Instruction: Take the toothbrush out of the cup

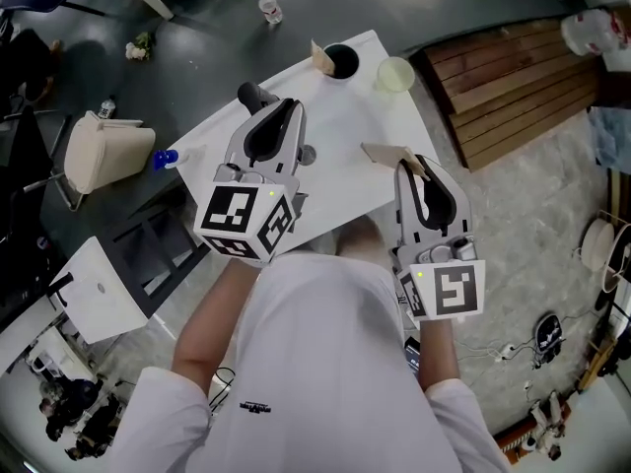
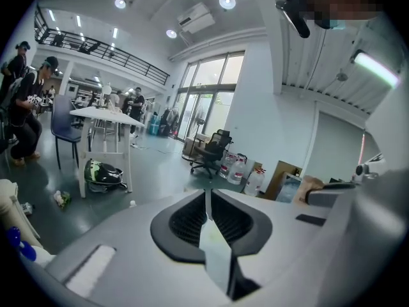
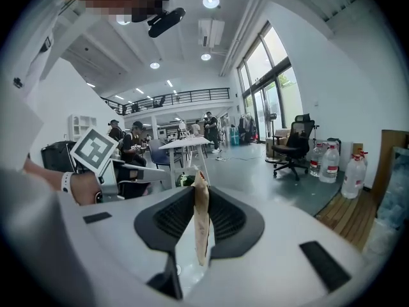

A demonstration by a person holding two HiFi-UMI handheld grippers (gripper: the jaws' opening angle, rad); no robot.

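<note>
Plainly, the cup is not being worked at this moment. The black cup is noted upright at the far edge of the white table, well apart from both grippers. A tan scrap is set against its rim and a pale green cup stands near it. No toothbrush can be made out in or by the black cup; whether the scrap has anything to do with one cannot be told.

Right gripper: the jaws are drawn nearly together on a thin tan sheet, pinched edge-on between the pads, its top standing above them and its lower end hanging free. So thin a thing is judged to need that near-closed pinch. It is held clear of the tabletop, so it is probably being carried, not laid down.

Left gripper: the jaws are closed pad to pad — nothing is seen between them.

Pose: both grippers are held out in front of the torso over the near part of the table, side by side, the left one reaching somewhat farther. They are aimed away from the person and tipped only a little below level — the room, not the tabletop, is seen beyond each pair of jaws.
</note>
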